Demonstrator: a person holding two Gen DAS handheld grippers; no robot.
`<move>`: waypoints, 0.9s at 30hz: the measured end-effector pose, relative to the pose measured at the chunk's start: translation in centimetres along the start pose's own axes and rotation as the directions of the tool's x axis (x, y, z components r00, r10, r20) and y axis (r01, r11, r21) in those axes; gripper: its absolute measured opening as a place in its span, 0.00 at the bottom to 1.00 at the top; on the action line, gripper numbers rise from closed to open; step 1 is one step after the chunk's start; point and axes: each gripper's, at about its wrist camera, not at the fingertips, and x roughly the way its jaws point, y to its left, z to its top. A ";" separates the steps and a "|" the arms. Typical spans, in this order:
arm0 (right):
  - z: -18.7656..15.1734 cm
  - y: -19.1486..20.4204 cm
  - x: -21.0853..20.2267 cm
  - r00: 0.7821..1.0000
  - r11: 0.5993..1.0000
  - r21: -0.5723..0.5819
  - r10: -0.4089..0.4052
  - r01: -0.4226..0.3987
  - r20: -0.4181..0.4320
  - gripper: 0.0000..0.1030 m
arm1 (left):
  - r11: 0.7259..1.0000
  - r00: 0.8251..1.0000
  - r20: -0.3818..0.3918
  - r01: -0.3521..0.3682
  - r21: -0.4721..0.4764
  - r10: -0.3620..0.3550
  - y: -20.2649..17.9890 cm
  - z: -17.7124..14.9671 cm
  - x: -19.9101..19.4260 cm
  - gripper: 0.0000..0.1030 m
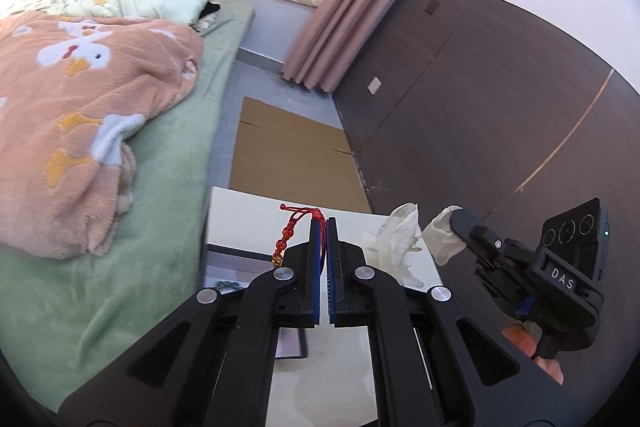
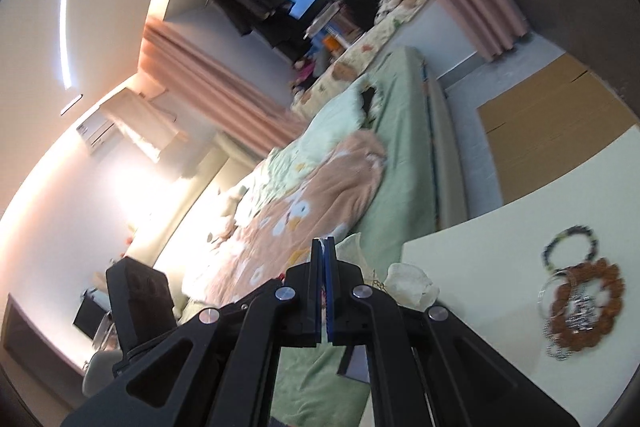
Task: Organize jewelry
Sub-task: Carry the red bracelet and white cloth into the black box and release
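My left gripper (image 1: 323,221) is shut on a red cord bracelet with red beads and a gold charm (image 1: 289,231), which hangs from the fingertips above the white table (image 1: 248,215). My right gripper (image 2: 324,239) is shut on the edge of a cream cloth pouch (image 2: 408,281) and holds it up; the pouch also shows in the left wrist view (image 1: 400,239), with the right gripper (image 1: 460,219) clamped on its right part. A pile of bracelets lies on the table: a dark bead one (image 2: 570,243), a brown wooden bead one (image 2: 588,307) and silver chains (image 2: 580,311).
A dark-framed tray (image 1: 232,263) with small beads lies on the table under the left gripper. A bed with green sheet (image 1: 172,187) and pink blanket (image 1: 80,131) stands left. Flat cardboard (image 1: 288,155) lies on the floor beyond the table. A dark wall panel (image 1: 480,107) runs right.
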 end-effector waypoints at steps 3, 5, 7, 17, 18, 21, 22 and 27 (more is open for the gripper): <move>-0.7 0.5 1.3 0.998 0.999 0.001 0.039 -0.039 -0.044 0.01 | 1.000 1.000 0.007 -0.015 -0.016 0.015 1.0 0.1 -0.3 0.04; -1.5 0.8 2.7 0.995 0.999 -0.004 0.033 -0.034 -0.092 0.02 | 1.000 1.000 0.006 -0.022 -0.022 0.022 1.5 0.0 -0.3 0.04; -2.3 0.5 4.3 0.990 1.000 -0.015 -0.004 0.002 -0.144 0.06 | 0.999 1.000 -0.001 -0.029 -0.027 0.029 1.8 -0.1 0.0 0.04; -3.3 -2.5 2.7 0.978 0.986 0.006 -0.166 0.168 -0.125 0.78 | 0.998 0.996 -0.081 -0.040 -0.041 0.037 2.1 -2.2 3.3 0.04; -3.2 -2.9 2.4 0.977 0.984 0.012 -0.172 0.175 -0.122 0.78 | 0.998 0.995 -0.093 -0.041 -0.039 0.038 2.1 -2.5 3.7 0.08; -2.8 -4.4 0.7 0.974 0.977 0.048 -0.200 0.206 -0.107 0.78 | 0.997 0.991 -0.121 -0.066 -0.041 0.061 2.1 -3.1 4.8 0.75; -2.6 -5.0 0.0 0.972 0.974 0.059 -0.212 0.218 -0.098 0.78 | 0.996 0.992 -0.099 -0.081 -0.041 0.076 2.0 -3.3 4.6 0.80; -1.6 -7.4 -2.5 0.967 0.960 0.119 -0.248 0.254 -0.056 0.78 | 0.995 0.993 -0.087 -0.079 -0.063 0.074 1.9 -3.3 4.7 0.80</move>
